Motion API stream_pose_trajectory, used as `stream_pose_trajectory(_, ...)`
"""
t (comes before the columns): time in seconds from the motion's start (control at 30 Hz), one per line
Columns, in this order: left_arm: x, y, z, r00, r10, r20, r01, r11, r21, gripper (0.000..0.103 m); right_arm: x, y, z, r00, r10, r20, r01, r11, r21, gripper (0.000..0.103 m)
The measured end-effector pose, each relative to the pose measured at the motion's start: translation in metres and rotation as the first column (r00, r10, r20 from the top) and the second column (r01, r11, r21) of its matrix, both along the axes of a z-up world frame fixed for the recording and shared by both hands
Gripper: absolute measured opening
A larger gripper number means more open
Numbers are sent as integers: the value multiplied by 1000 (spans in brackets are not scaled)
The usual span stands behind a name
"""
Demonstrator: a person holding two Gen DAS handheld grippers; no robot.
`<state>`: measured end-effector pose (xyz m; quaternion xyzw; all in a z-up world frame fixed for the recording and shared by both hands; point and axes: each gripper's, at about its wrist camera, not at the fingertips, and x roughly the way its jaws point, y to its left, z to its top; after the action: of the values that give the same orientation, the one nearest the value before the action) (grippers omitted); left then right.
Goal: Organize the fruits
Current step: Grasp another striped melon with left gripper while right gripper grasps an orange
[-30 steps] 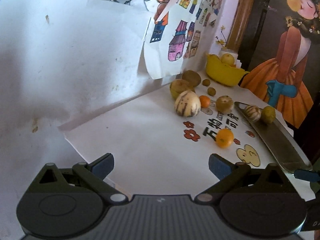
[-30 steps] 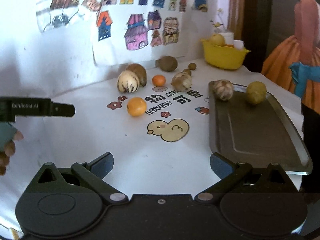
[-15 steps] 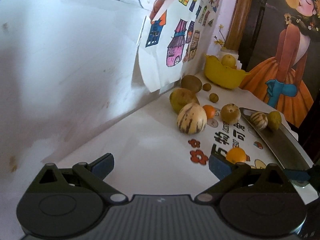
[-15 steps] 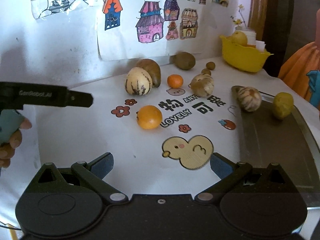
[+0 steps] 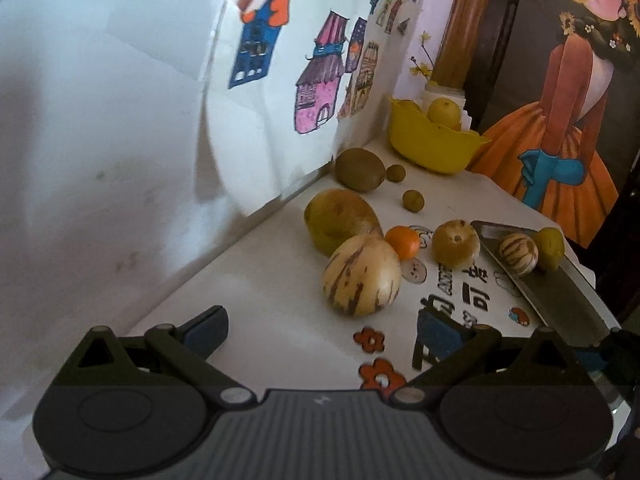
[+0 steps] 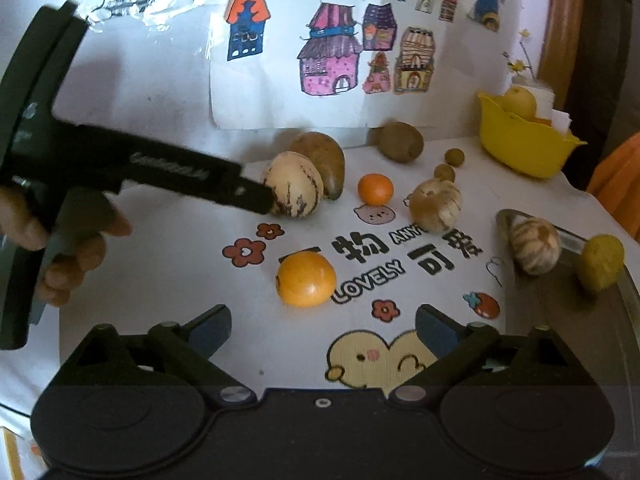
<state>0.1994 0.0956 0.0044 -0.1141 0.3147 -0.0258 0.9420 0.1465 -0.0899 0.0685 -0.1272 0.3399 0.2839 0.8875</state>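
My left gripper (image 5: 322, 330) is open and empty, just short of a striped cream melon (image 5: 361, 276); in the right wrist view its dark finger (image 6: 240, 194) reaches that melon (image 6: 294, 190). A brown-green mango (image 5: 340, 218) lies behind it. My right gripper (image 6: 323, 328) is open and empty, close in front of a large orange (image 6: 306, 279). A small orange (image 6: 375, 189), a pale round fruit (image 6: 435, 205) and a kiwi (image 6: 401, 141) lie on the white mat. A grey tray (image 6: 560, 320) holds a striped fruit (image 6: 534, 245) and a yellow-green one (image 6: 600, 262).
A yellow bowl (image 6: 524, 142) with a yellow fruit stands at the back right. Two small brown fruits (image 6: 455, 157) lie near the kiwi. A wall with house drawings (image 6: 332, 40) backs the table. The printed mat (image 6: 400, 352) covers the tabletop.
My left gripper has moved forward and right to the striped melon. My right gripper has moved forward toward the large orange. Both stay open.
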Motion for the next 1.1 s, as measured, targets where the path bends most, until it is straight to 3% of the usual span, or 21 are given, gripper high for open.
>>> stream_pose_trajectory(0.4,33,-11,-5,999,-35,-11,35,999,-9,100,16,14,-5,999,38,9,-38,999,17,74)
stream_pose_trajectory(0.63,36,-15,-7,999,-44,-4,45,999,23,86,25,7,-7,998,17,-66,-10,995,100,66)
stream_pose_trajectory(0.97,38,-19,-8,996,-92,2,91,996,23,57,22,8,-8,999,20,-41,-16,994,104,50)
stream_pose_trajectory(1.1,37,-21,-9,996,-92,5,92,995,25,56,21,8,-8,999,22,-34,-18,994,107,40)
